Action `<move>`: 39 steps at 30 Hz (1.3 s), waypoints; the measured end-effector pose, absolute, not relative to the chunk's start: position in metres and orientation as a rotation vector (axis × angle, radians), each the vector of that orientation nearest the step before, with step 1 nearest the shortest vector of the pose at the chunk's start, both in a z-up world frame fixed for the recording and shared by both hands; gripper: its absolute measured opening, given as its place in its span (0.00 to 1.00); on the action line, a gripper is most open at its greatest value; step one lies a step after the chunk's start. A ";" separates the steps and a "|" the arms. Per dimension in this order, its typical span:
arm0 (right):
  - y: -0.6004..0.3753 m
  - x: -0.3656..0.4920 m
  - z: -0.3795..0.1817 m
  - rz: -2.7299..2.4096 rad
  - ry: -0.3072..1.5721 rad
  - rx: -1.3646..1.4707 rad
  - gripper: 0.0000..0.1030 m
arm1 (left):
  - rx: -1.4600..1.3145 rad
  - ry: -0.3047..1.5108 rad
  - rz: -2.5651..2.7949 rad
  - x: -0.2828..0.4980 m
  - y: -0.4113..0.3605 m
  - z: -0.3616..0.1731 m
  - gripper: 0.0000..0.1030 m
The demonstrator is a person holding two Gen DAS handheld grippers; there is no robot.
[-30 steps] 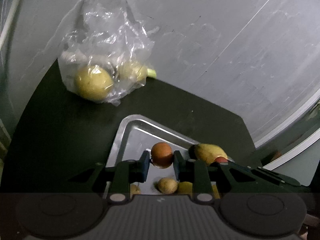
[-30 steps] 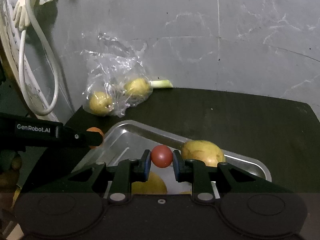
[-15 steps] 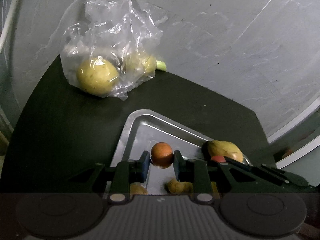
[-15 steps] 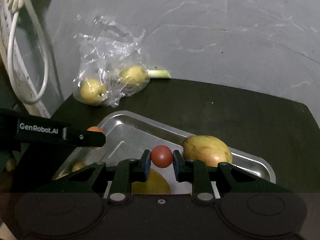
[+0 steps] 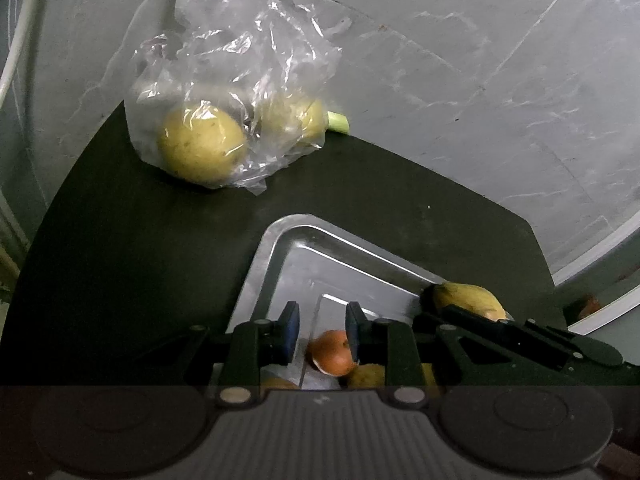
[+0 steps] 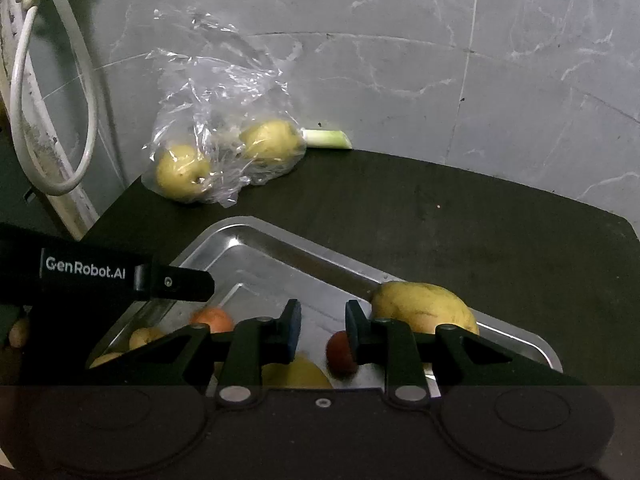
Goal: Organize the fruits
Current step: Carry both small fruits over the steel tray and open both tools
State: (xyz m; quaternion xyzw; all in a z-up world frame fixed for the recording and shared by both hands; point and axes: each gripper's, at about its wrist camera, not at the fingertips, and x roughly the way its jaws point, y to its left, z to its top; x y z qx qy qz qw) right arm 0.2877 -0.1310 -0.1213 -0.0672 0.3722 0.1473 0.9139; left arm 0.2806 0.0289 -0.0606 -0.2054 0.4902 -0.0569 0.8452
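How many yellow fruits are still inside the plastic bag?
2. One yellow fruit sits at the left end of the plastic bag, the other yellow fruit at the right end beside the green stalk. The crinkled plastic might hide more.

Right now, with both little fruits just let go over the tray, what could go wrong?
The orange fruit and red fruit look round, so they might roll and bump the mango or other fruit in the metal tray. Both sit right beside a finger of the open left hand-held gripper and right hand-held gripper, so pulling back carelessly could knock them.
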 end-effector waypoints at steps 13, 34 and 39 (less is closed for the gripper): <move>-0.128 0.286 -0.121 0.305 0.755 -0.149 0.36 | -0.441 1.039 -0.105 0.281 0.033 -0.061 0.33; -0.138 0.276 -0.101 0.243 0.660 -0.113 0.89 | -0.463 0.979 -0.048 0.276 0.046 -0.041 0.87; -0.142 0.274 -0.097 0.209 0.646 -0.085 0.99 | -0.492 0.962 -0.003 0.273 0.052 -0.037 0.99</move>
